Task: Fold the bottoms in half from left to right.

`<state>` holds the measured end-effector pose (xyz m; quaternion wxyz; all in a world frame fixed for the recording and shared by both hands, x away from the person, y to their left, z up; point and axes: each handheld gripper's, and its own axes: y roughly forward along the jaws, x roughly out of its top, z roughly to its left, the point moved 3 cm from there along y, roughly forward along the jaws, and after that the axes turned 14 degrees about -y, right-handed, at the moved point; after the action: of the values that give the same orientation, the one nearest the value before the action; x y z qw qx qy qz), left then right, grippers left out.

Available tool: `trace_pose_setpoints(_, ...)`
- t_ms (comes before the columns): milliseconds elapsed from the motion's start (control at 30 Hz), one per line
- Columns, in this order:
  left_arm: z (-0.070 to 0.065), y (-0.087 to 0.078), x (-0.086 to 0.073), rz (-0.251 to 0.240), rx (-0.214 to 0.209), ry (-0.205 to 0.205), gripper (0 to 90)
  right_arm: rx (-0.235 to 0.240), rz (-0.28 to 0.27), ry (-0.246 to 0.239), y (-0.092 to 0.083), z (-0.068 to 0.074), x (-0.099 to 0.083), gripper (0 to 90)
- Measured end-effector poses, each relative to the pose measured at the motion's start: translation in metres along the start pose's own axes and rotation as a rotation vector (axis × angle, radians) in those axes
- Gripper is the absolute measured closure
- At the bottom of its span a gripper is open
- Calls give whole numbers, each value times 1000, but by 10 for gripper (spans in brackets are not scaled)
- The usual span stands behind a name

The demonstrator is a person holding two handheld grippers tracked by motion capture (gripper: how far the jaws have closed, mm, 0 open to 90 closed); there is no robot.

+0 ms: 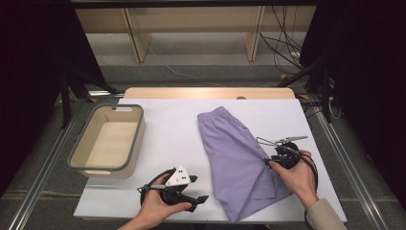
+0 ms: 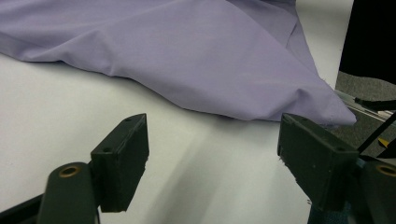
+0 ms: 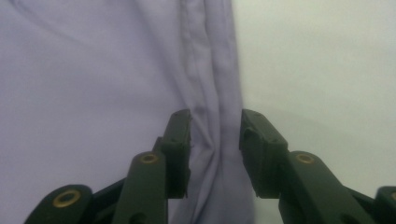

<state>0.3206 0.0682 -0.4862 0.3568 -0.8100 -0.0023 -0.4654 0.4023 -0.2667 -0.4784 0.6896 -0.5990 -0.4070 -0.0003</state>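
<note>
Lilac shorts point(image 1: 234, 153) lie spread on the white table sheet point(image 1: 167, 124), waistband at the far end. My right gripper point(image 1: 268, 162) sits at their right edge, and in the right gripper view its jaws stand a little apart point(image 3: 215, 135) astride a rumpled seam of the shorts point(image 3: 93, 93), with the pads not pressing it. My left gripper point(image 1: 198, 188) rests near the front edge, left of the shorts. In its own view the left gripper point(image 2: 212, 154) stands open and bare, pointing at a corner of the shorts point(image 2: 187, 56).
A beige bin with a grey rim point(image 1: 79, 143) stands at the left of the table, nothing inside it. A wooden shelf frame point(image 1: 191, 28) and loose cables point(image 1: 287, 48) are on the floor beyond the far edge. Metal rails point(image 1: 349, 167) run along both sides.
</note>
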Motion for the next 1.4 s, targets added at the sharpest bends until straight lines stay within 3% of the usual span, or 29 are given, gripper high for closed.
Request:
trace_pose_setpoints(400,0,1,0,2,1,6,248,55,81,39,-20,25,-32,673)
trace_pose_setpoints(733,0,1,0,5,2,6,248,92,131,56,-21,33,-40,826)
trace_pose_setpoints(867,0,1,0,5,4,10,248,103,141,49,-21,33,-41,899)
trace_pose_setpoints(1400,0,2,0,6,7,13,248,55,132,50,-40,11,-42,900)
